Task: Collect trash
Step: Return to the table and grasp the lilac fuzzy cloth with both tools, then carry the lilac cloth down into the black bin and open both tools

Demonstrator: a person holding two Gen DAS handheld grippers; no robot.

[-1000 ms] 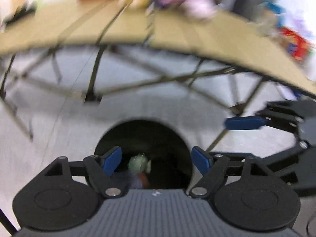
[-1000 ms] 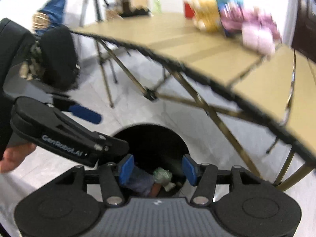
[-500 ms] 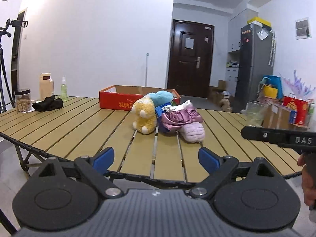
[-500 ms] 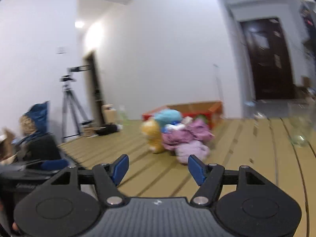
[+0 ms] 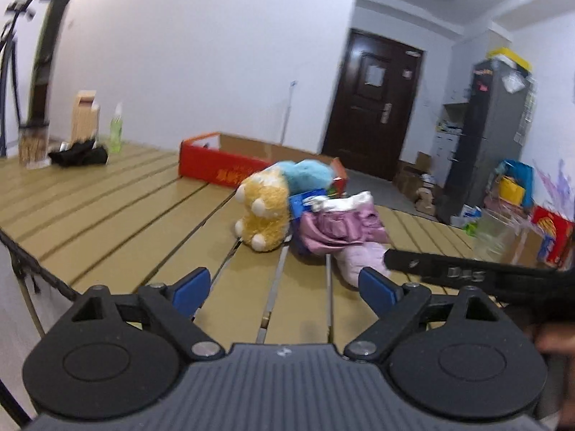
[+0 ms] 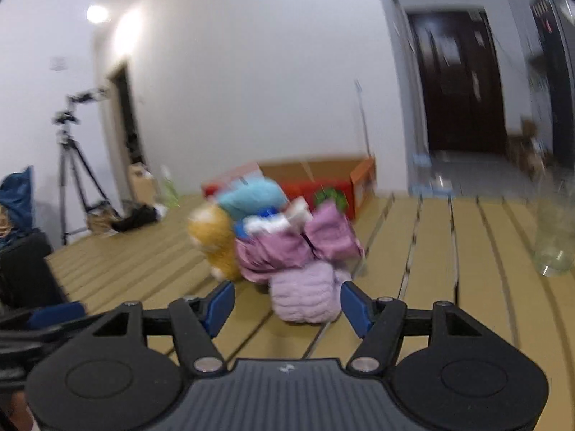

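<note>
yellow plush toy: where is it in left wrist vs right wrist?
Left wrist: yellow plush, centre of frame, left end of the toy pile, on the table.
Right wrist: yellow plush, left of centre, blurred, partly behind the pink cloth.
Shared landmark: red box behind the pile.

Yellow plush toy, seemingly purple cloth

Bright indoor light w/ ceiling lamp glare; both views motion-blurred, fisheye-bent, dark at corners.
</note>
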